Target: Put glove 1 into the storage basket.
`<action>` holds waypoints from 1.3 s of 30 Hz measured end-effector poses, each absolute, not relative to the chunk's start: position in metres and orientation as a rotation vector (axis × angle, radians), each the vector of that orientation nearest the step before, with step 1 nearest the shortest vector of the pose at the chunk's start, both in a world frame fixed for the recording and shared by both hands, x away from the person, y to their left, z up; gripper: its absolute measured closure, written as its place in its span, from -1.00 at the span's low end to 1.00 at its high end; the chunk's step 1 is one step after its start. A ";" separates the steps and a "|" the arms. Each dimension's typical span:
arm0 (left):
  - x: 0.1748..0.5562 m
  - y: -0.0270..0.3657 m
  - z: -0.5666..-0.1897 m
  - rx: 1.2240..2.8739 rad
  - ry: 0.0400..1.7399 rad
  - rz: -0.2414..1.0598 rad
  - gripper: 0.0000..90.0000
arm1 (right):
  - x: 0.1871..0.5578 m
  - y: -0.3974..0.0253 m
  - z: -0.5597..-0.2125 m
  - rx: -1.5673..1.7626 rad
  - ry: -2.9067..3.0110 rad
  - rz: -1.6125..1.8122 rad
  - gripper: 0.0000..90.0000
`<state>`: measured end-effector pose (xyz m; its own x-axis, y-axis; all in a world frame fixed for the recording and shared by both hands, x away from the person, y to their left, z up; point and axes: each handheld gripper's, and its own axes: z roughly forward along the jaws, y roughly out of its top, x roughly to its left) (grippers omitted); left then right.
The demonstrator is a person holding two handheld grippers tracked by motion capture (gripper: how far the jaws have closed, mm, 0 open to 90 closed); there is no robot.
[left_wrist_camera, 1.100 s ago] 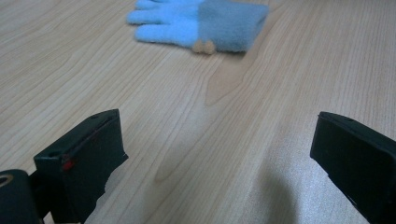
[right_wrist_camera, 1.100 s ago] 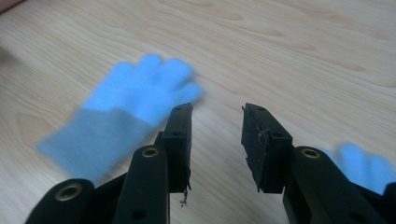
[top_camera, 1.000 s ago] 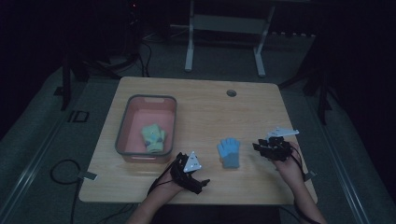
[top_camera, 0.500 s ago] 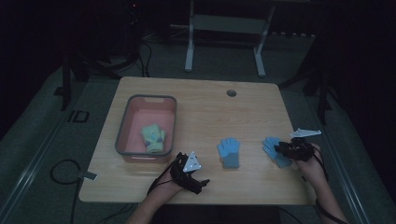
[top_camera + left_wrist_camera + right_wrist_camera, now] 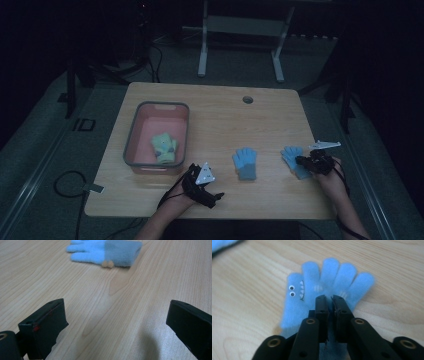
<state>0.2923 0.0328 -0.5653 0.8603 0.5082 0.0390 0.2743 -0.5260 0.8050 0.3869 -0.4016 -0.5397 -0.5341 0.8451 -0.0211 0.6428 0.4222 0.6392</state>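
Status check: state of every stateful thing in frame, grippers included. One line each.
left gripper: jaws wide open, empty, low over the table, aimed at the middle glove.
right gripper: jaws shut, over the right blue glove; grip on the fabric unclear.
right blue glove: flat on the table, fingers spread, face side up.
middle blue glove: flat on the table, untouched.
green glove: lying in the bin.
pink bin: upright, open-topped.
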 end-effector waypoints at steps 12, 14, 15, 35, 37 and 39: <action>0.292 0.033 -0.564 2.153 0.559 0.341 -0.93 | 0.367 -0.364 -0.497 1.431 2.174 0.911 0.91; 0.292 0.032 -0.565 2.152 0.557 0.343 -0.93 | 0.363 -0.353 -0.491 1.452 2.152 0.953 0.91; 0.291 0.032 -0.565 2.151 0.557 0.342 -0.93 | 0.360 -0.346 -0.489 1.451 2.145 0.951 0.91; 0.291 0.033 -0.565 2.146 0.554 0.336 -0.93 | 0.353 -0.304 -0.537 1.649 1.995 0.893 0.89; 0.292 0.033 -0.565 2.141 0.560 0.332 -0.93 | 0.355 -0.307 -0.542 1.664 1.996 0.887 0.89; 0.292 0.033 -0.565 2.138 0.559 0.330 -0.93 | 0.357 -0.308 -0.545 1.656 2.003 0.872 0.88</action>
<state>0.2919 0.0335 -0.5646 0.8635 0.5033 0.0314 0.2707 -0.5151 0.8133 0.3569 -0.3078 -0.5445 -0.2200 0.9718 0.0845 0.7240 0.1046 0.6818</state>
